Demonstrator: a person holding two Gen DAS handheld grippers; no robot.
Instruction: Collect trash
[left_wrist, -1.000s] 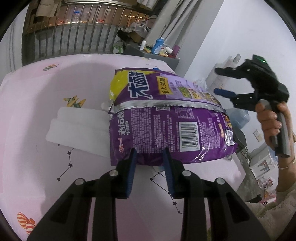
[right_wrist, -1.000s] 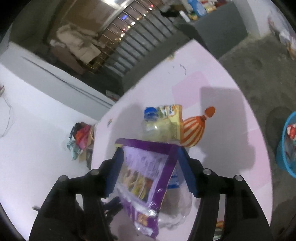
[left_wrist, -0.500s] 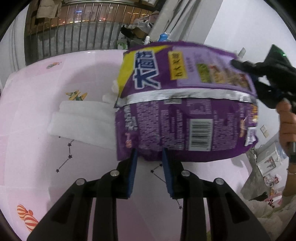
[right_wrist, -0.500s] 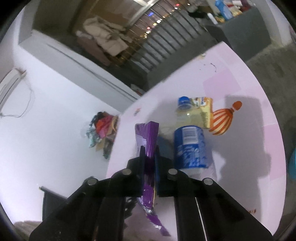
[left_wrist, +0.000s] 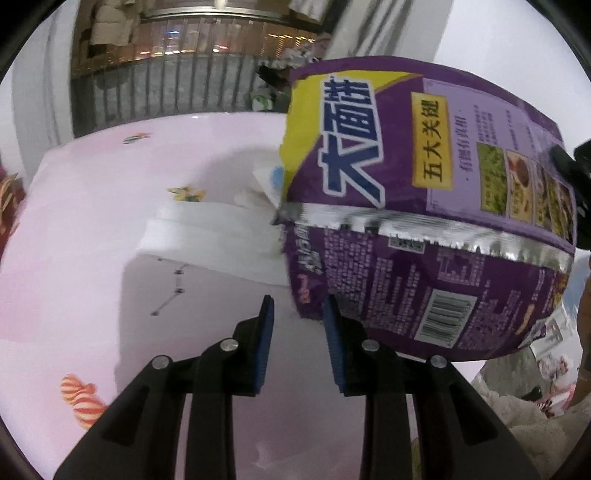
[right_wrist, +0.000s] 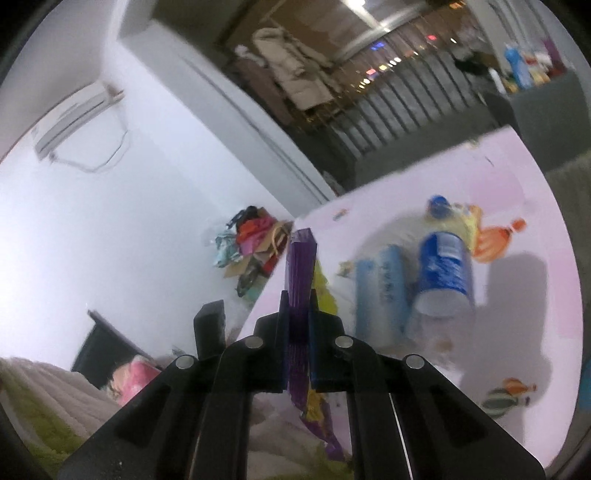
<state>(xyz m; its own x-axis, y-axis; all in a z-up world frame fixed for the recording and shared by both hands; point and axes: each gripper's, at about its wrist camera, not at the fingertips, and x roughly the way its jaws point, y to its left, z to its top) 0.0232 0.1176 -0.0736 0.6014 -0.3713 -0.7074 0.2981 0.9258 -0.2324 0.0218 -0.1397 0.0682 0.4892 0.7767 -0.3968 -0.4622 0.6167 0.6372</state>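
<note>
We pinch the crinkly purple foil snack bag (right_wrist: 301, 273) edge-on in our right claw (right_wrist: 298, 332), its blue pads pressed flat against the thin film. The bag hangs in the air above the smooth pink tabletop (left_wrist: 92, 221). Our left claw (left_wrist: 297, 350) stands partly spread and holds nothing, the bag's glossy lower corner just past its tips. A folded white foam sheet (left_wrist: 210, 236) lies flat behind; a blue-labelled clear bottle (right_wrist: 445, 269) lies on its side.
</note>
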